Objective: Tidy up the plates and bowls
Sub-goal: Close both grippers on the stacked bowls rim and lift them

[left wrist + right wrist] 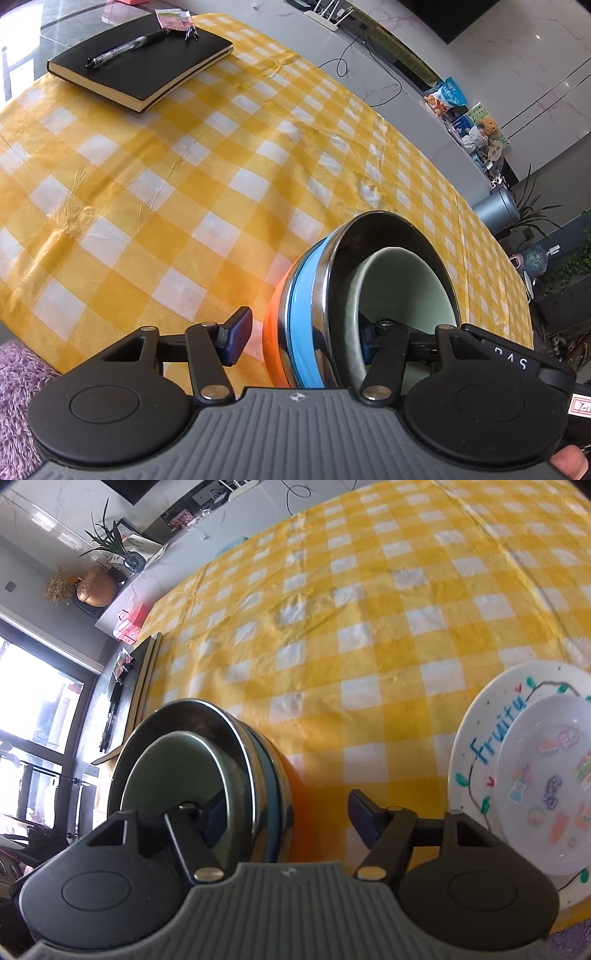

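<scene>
Left tool (303, 336) and right tool (287, 816) astride nested bowls (306, 295), unclenched, gripping nothing.
Risk of tilting them and spilling green bowl (406, 288) onto tabletop (184, 184) through uneven pinching.

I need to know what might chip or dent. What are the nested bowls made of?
Outer bowl: likely polished steel, with mirror-like reflections on its rim and wall. Inner bowl: probably glazed ceramic, thick pale-green wall with a soft sheen. The blue band and orange base look plastic; unsure.

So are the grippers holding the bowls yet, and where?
Not yet. Left gripper and right gripper each straddle the rim of the bowl stack, one finger inside, the outer finger short of the wall.
</scene>
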`<state>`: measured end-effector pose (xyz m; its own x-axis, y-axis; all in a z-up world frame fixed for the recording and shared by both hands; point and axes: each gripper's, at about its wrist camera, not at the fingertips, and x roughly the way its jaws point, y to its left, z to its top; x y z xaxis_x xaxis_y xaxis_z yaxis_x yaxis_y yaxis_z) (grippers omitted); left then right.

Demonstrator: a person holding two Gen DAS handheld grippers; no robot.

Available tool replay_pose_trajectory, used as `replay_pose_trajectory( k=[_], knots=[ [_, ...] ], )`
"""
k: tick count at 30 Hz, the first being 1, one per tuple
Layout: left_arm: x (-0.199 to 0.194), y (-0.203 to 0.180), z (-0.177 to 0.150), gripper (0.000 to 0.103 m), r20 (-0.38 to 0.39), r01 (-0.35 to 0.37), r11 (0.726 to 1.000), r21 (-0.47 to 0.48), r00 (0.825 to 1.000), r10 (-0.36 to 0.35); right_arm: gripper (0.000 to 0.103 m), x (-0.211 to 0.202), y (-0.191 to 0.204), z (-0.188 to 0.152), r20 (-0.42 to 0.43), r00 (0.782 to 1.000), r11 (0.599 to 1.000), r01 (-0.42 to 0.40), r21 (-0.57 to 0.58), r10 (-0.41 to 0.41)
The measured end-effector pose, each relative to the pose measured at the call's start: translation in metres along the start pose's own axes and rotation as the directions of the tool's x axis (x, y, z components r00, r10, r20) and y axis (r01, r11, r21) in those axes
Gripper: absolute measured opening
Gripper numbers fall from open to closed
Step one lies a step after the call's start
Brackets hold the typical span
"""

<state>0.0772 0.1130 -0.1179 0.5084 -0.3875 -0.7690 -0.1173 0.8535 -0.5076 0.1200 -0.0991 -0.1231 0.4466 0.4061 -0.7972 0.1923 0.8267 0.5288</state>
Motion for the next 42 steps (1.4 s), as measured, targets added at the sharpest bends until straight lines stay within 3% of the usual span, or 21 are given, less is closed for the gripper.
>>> replay_pose_trajectory(
  k=[8,25,34,42],
  knots=[
    [0.002,-0.004,0.003,0.055,-0.01,0.006,1.0,0.003,1.0,-0.006,0.049,0.003,-0.004,0.002,-0.025,0.997,0.996,-0.074,0.051,0.076],
    [-0.005,-0.011,0.0,0.053,0.024,-0.014,1.0,0.01,1.0,0.014,0.044,-0.003,-0.006,0.0,-0.009,0.997,0.995,-0.079,0.064,0.08],
    [-0.022,-0.053,-0.004,0.053,0.061,0.007,0.997,0.08,0.998,-0.012,0.044,-0.045,-0.019,0.006,0.053,0.992,0.99,-0.121,0.07,0.117],
    [-0.015,-0.113,-0.02,0.053,0.024,0.068,0.984,0.164,0.997,-0.072,0.044,-0.1,-0.065,0.012,0.126,0.986,0.985,-0.124,0.121,0.108]
  ],
)
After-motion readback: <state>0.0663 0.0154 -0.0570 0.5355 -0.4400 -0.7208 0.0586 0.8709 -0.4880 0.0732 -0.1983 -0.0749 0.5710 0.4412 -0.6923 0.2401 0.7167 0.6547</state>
